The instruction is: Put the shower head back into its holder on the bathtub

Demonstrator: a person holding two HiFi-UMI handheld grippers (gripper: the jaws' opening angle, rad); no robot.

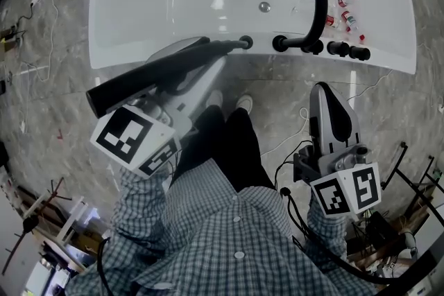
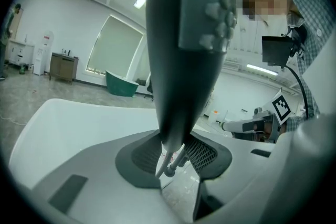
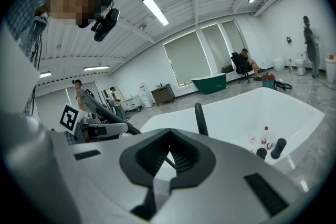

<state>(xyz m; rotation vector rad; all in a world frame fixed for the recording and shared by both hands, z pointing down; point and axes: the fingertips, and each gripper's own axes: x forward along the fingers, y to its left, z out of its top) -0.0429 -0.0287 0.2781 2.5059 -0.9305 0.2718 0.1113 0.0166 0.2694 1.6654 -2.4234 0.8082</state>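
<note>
The long black shower head [image 1: 159, 73] lies slantwise between the jaws of my left gripper [image 1: 216, 60], which is shut on it. Its thin end reaches the black holder [image 1: 245, 44] on the near rim of the white bathtub [image 1: 139, 3]; its wide end points back toward me. In the left gripper view the shower head [image 2: 184, 34] stands up between the pads, nubbed face to the right, with the hose fittings [image 2: 170, 162] below. My right gripper [image 1: 322, 91] hangs over the floor short of the tub, jaws shut and empty; its pads [image 3: 169, 136] meet.
A black arched faucet spout [image 1: 318, 0] and black knobs [image 1: 347, 50] stand on the rim right of the holder. Several small bottles [image 1: 345, 12] lie in the tub near a drain [image 1: 264, 7]. The person's shoes [image 1: 229, 102] stand by the tub. People [image 3: 79, 93] are far off.
</note>
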